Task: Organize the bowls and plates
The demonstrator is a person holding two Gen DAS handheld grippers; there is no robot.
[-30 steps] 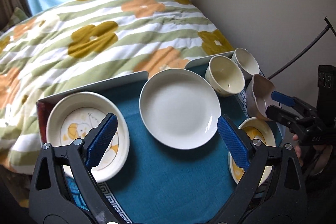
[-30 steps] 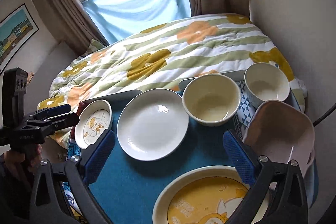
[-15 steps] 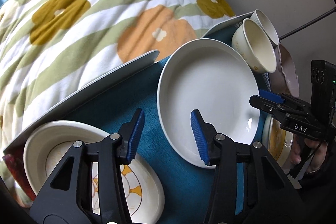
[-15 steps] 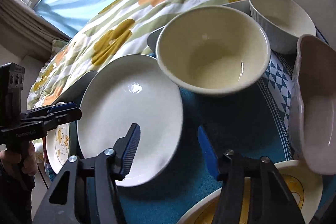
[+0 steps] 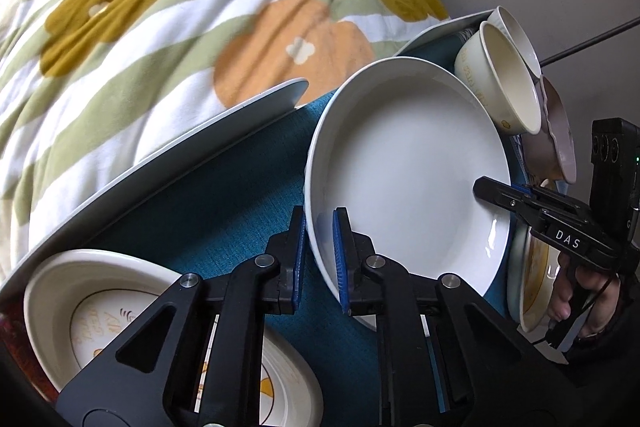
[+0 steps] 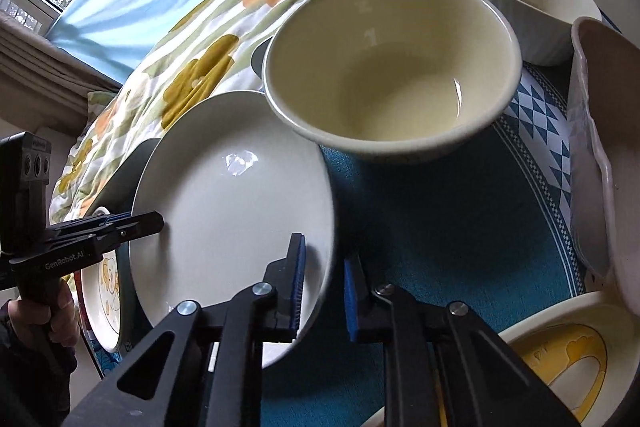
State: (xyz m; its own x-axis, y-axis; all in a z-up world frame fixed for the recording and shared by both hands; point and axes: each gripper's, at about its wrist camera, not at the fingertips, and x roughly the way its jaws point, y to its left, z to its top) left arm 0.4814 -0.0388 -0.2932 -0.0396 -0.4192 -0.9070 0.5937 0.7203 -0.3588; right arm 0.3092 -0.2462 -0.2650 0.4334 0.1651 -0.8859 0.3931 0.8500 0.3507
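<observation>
A striped quilt [image 5: 168, 39] with orange and mustard flowers covers the bed on the far side. Nearer lies a teal mat [image 6: 432, 235] carrying the crockery.

The large white plate [image 5: 404, 167] sits at the middle of the mat: round, plain, glossy, with a raised rim. The left gripper [image 5: 319, 259] is clamped on its left rim, one blue pad inside and one outside. The right gripper [image 6: 323, 291] is clamped on the opposite rim in the same way.

A cream bowl [image 6: 392, 67], plain inside, stands at the plate's far right edge. A white ribbed bowl [image 6: 528, 3] stands beyond it. A wavy-edged pinkish bowl [image 6: 604, 155] sits at the right of the mat.

A yellow-printed plate [image 6: 560, 359] lies near right. A smaller cartoon-printed plate [image 5: 100, 311] lies near left.

A hand [image 5: 580, 295] grips the right gripper's handle.
</observation>
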